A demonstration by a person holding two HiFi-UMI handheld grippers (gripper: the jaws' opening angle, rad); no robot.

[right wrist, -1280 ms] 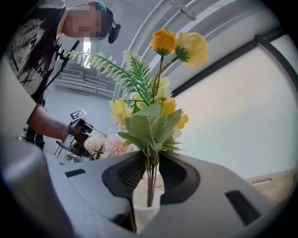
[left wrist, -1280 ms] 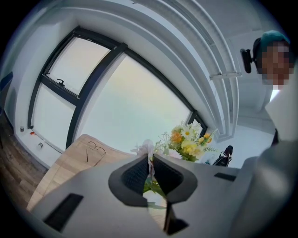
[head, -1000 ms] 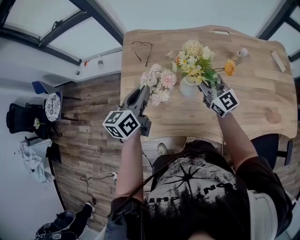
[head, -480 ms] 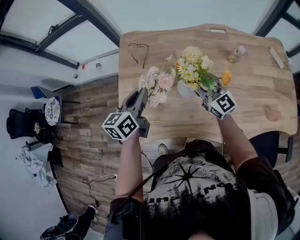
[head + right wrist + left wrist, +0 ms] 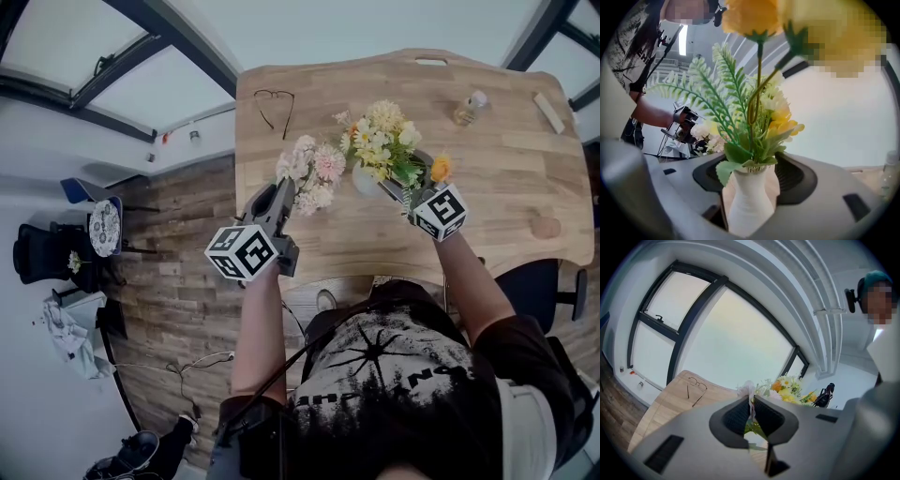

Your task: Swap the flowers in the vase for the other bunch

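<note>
Table (image 5: 525, 178) near edge lies just under both grippers, right against the person's torso. Its left edge runs just at 9 o'clock of the left gripper (image 5: 284, 191), with plank floor (image 5: 178, 272) past it. Bare wood spreads wide at 3 o'clock of the right gripper (image 5: 392, 187), with only a round wooden disc (image 5: 544, 228) out there near the front edge. Left gripper jaws are pressed together, pinching the stems of the pink bunch (image 5: 310, 169). Its blooms sit at 12 o'clock of the jaws, just beside the white vase (image 5: 362, 180) at its 9 o'clock. Right gripper jaws have just been opening and stand spread wide either side of the vase; gaps show on both sides of its neck, pads not pressing. Vase stands upright on the table, narrow neck over a wider belly, toward the front and near mid-width. Yellow bunch (image 5: 380, 139) sits in it: yellow and cream blooms, white daisies, green fern fronds, and one orange bloom (image 5: 439, 169) leaning out at 3 o'clock above the right gripper. Farther back, bare table runs at 12 o'clock of the vase up to the far edge. Glasses (image 5: 277, 99) lie at 11 o'clock, a small bottle (image 5: 469, 108) at 2 o'clock, and a pale block (image 5: 549, 112) by the far right corner.
</note>
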